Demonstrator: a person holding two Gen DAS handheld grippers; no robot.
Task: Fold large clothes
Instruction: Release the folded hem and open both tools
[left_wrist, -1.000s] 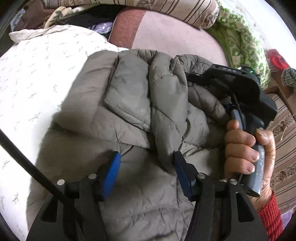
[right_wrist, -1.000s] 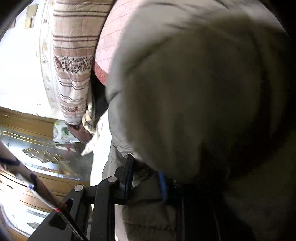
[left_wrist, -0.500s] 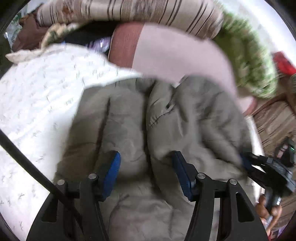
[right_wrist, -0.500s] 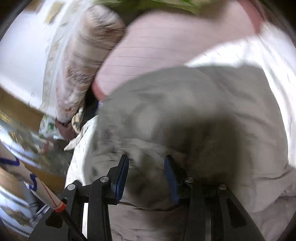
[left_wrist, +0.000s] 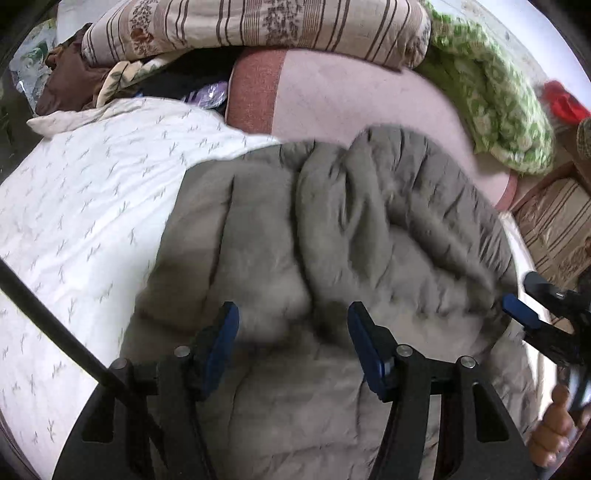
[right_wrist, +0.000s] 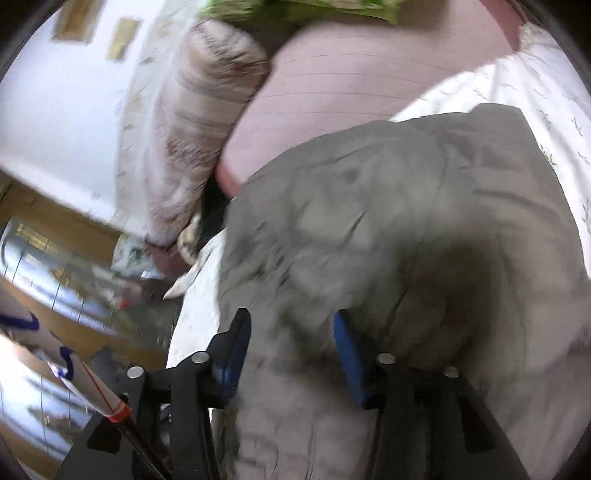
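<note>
**A:** A bed (left_wrist: 85, 206) under a white sprigged sheet, a pink bolster (left_wrist: 351, 96) at its head and a striped quilt (left_wrist: 258, 26) piled behind it. Where was the grey padded jacket (left_wrist: 332, 240)?

**B:** It lay bunched on the sheet against the bolster, directly ahead of both tools. A second before, the right claw (right_wrist: 291, 347) had been pinching a fold and carrying it over the top; by this frame that fold had been dropped onto the heap.

**A:** And the claws themselves?

**B:** Both stood wide apart and held nothing. The left claw (left_wrist: 293, 339) hovered over the near part of the jacket, its blue pads (left_wrist: 225, 332) clear of any pinch. The right, seen at the far edge of the left view (left_wrist: 517, 314), had pulled back to the jacket's side.

**A:** What did that mean for the fold?

**B:** One flap looked laid over, but the bundle was lumpy and uneven. By my reading, it probably needed flattening or another fold before it counted as done.
</note>
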